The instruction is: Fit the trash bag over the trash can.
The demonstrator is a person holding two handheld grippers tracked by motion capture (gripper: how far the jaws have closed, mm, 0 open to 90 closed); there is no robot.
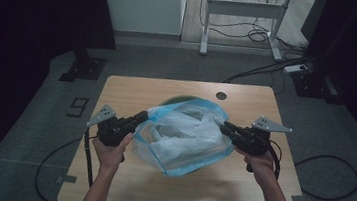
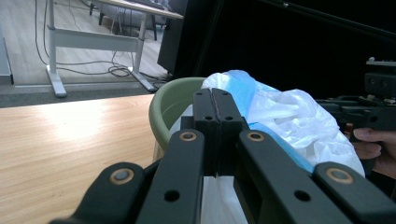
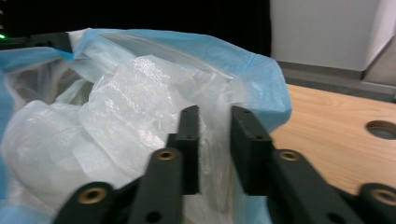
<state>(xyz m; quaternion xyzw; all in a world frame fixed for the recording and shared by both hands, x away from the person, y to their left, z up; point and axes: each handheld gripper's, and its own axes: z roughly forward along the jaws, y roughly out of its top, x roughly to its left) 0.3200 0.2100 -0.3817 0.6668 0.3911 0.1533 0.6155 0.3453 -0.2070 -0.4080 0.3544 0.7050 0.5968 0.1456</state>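
so the left gripper (image 1: 140, 117) is clamped on the plastic bag's (image 1: 183, 136) rim, stretching it over the green bin (image 2: 170, 109) – the right gripper's (image 1: 224, 127) jaws stand apart around the opposite edge.

White desk frame (image 1: 244, 9), floor cables (image 1: 253, 35), dark stand base (image 1: 83, 68).

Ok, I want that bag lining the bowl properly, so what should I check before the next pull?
1. Left gripper clamped on the bag's edge: ok, jaws together on the plastic.
2. Right gripper gripping: not ok, a gap shows between the jaws with plastic in it.
3. Bag mouth spread between the grippers: ok.
4. Bag edge over the green bowl's rim: cannot tell, the bag hides most of the rim.
5. Bowl well inside the table's edges: ok.
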